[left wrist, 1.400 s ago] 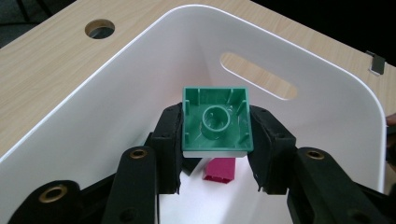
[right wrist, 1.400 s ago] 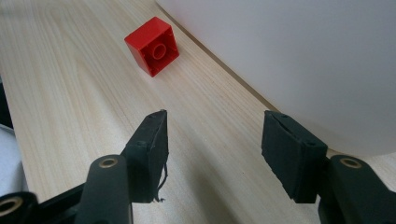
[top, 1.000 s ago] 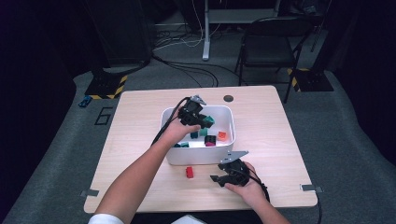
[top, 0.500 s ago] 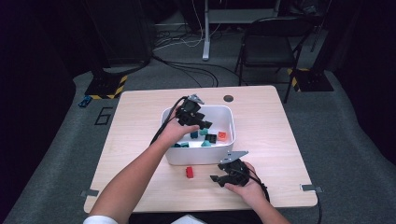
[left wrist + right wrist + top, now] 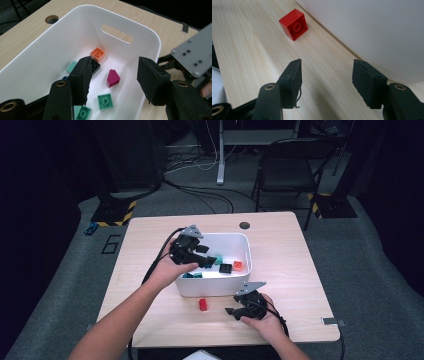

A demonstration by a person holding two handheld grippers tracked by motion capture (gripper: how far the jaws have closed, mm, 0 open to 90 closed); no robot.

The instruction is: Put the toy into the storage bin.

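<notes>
While the left gripper point(image 5: 200, 256) hangs wide and empty over the white bin point(image 5: 245, 270), the red brick point(image 5: 294, 24) on the surface beside the bin lies straight ahead of the right gripper point(image 5: 325, 82), whose fingers point(image 5: 292, 77) stand wide.

One white plastic bin point(image 5: 150, 35) was counted on the pale wooden surface point(image 5: 290, 245). Six toy bricks could be made out inside it: one orange point(image 5: 98, 53), one black point(image 5: 95, 67), one magenta sloped point(image 5: 113, 78) and three teal-green point(image 5: 104, 101), with others possibly hidden. One red square plastic brick point(image 5: 294, 24) was counted outside the bin.
</notes>
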